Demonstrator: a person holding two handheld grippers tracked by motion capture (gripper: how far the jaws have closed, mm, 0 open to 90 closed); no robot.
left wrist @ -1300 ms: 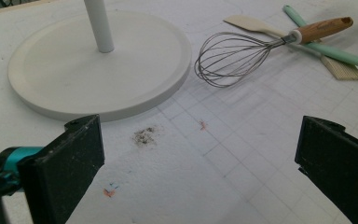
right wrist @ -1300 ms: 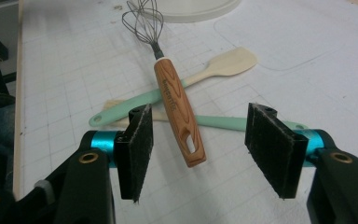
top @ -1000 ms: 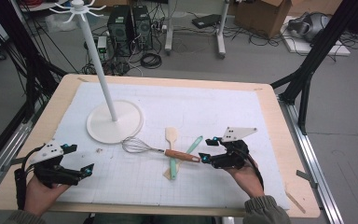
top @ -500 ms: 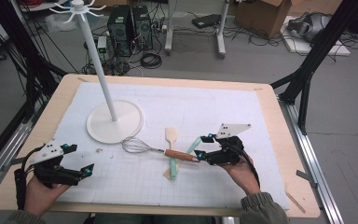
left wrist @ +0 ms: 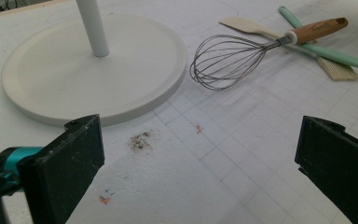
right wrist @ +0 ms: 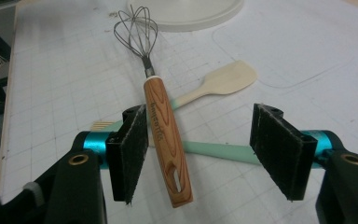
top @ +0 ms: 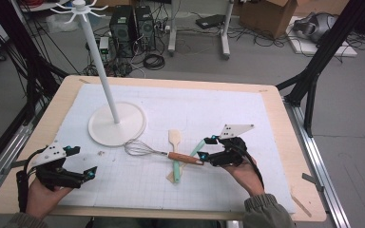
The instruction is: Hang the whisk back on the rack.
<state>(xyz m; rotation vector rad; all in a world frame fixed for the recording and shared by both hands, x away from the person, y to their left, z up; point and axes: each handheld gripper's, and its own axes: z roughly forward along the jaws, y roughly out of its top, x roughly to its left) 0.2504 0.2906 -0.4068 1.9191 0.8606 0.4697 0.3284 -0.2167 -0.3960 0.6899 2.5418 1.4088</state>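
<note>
The top of the white stand (top: 116, 118) ran to the upper frame edge in the high view, and in the left gripper view its pole was cut off just above the round base. The end of the pale wooden spatula (top: 174, 138) lay hidden beneath the whisk (top: 164, 153) and the mint-green utensil (top: 190, 159) that crossed it.

The whisk had a bulb of thin steel wires and a grained wooden handle (right wrist: 165, 135) bearing lettering too small to read, with a slot near its end. It lay on the white gridded mat (top: 266, 123) covering the wooden bench (top: 309, 190), just right of the stand's disc base.

The right tongs (top: 208, 151) stood apart with the handle between the black foam pads; one pad sat close beside the wood, contact uncertain, the other well clear. Their jaws had just been opening. The left tongs (top: 83, 161) stood wide apart over bare mat, near a dark smudge (left wrist: 141, 141), well away from the whisk.
</note>
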